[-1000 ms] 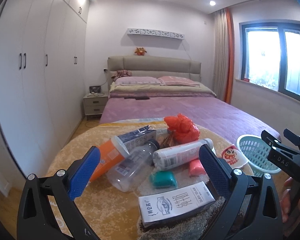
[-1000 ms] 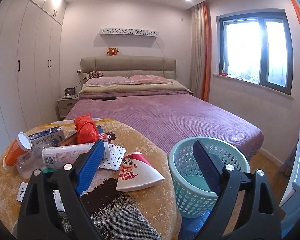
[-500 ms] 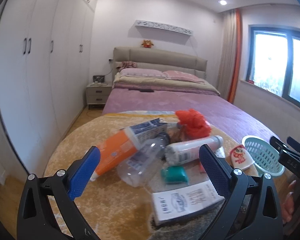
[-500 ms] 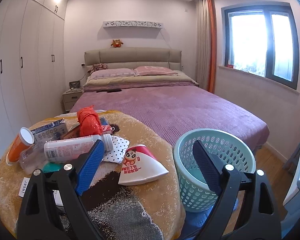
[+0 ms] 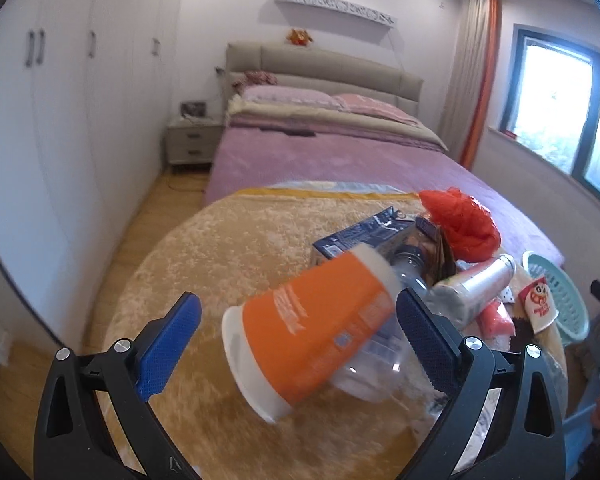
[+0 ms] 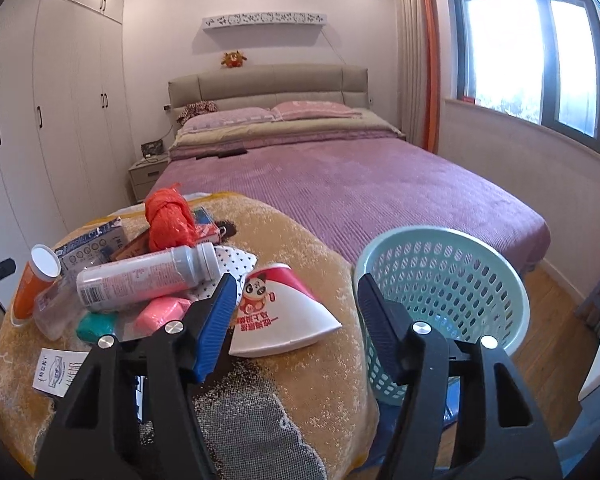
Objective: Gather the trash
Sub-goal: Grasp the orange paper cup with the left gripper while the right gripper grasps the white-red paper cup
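A pile of trash lies on a round table with a gold cloth (image 5: 204, 248). My left gripper (image 5: 296, 332) is open, its blue pads on either side of an orange tube with white ends (image 5: 312, 324), not touching it; the tube also shows in the right wrist view (image 6: 30, 286). Behind the tube lie a clear plastic bottle (image 5: 376, 368), a blue carton (image 5: 360, 236), a red plastic bag (image 5: 460, 228) and a grey-pink spray can (image 6: 144, 276). My right gripper (image 6: 296, 312) is open and empty above a crushed paper cup (image 6: 288, 316). A teal basket (image 6: 440, 292) stands right of the table.
A pink block (image 6: 162, 312), a teal block (image 6: 96, 326) and a white paper box (image 6: 58, 370) lie near the table's front. A purple bed (image 6: 360, 184) is behind, wardrobes (image 5: 60, 100) on the left, a window (image 6: 532, 60) on the right.
My left gripper has moved forward and left, down to the orange tube, which now sits between its pads. My right gripper has edged closer to the paper cup and basket.
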Demonstrator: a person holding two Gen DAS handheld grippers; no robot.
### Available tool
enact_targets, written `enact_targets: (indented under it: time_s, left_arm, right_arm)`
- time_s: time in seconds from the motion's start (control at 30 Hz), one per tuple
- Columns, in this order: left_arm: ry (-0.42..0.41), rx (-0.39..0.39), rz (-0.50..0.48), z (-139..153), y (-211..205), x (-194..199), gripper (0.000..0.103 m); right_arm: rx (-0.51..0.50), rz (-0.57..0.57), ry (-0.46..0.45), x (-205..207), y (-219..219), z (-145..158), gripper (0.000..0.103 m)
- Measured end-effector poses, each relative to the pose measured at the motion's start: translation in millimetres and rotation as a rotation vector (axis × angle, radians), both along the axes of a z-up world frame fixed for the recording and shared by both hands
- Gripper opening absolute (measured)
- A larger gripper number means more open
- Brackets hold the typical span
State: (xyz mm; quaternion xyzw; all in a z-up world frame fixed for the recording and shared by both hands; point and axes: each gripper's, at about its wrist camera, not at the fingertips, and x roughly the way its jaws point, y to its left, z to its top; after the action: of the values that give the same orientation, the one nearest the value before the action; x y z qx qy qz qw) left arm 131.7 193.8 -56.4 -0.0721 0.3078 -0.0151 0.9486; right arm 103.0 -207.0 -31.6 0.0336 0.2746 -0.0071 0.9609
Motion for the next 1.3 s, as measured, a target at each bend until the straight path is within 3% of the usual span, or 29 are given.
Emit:
enact_targets:
  time_s: [0.27, 0.5, 0.6, 0.8, 0.93, 1.0, 1.07, 1.17, 1.23, 1.3]
  left_arm:
    - [0.115, -0.212, -0.216, -24, 31, 53, 0.095]
    - [0.167, -0.265, -0.309, -36, 25, 45, 0.095]
    - [0.197, -0.234, -0.33, -37, 19, 37, 0.095]
    - [0.228, -0.039, -0.286, -44, -4, 48, 0.095]
    - [0.227, 0.001, -0.294, -47, -9, 63, 0.095]
    - [0.233, -0.024, -0.297, -48, 0, 69, 0.095]
    - [0.23, -0.041, -0.287, -48, 5, 70, 0.092]
    - [0.227, -0.03, -0.259, -47, 6, 66, 0.078]
    - [0.225, -0.025, -0.245, -45, 7, 60, 0.062]
    - [0.215, -0.074, -0.244, -43, 12, 57, 0.051]
  right_arm:
    - [-0.015, 0.001, 0.043, 7, 3, -9, 0.059]
    - [-0.017, 0.012, 0.058, 10, 7, -11, 0.059]
    - [-0.018, 0.023, 0.067, 11, 10, -14, 0.059]
    - [-0.019, 0.03, 0.081, 12, 13, -17, 0.059]
    - [-0.031, 0.026, 0.072, 11, 14, -14, 0.059]
    - [-0.035, 0.027, 0.069, 10, 14, -12, 0.059]
    - [-0.043, 0.027, 0.065, 9, 15, -12, 0.059]
    - [-0.045, 0.027, 0.068, 10, 15, -13, 0.059]
    - [-0.045, 0.029, 0.068, 12, 14, -14, 0.059]
    - [-0.049, 0.03, 0.069, 14, 15, -15, 0.059]
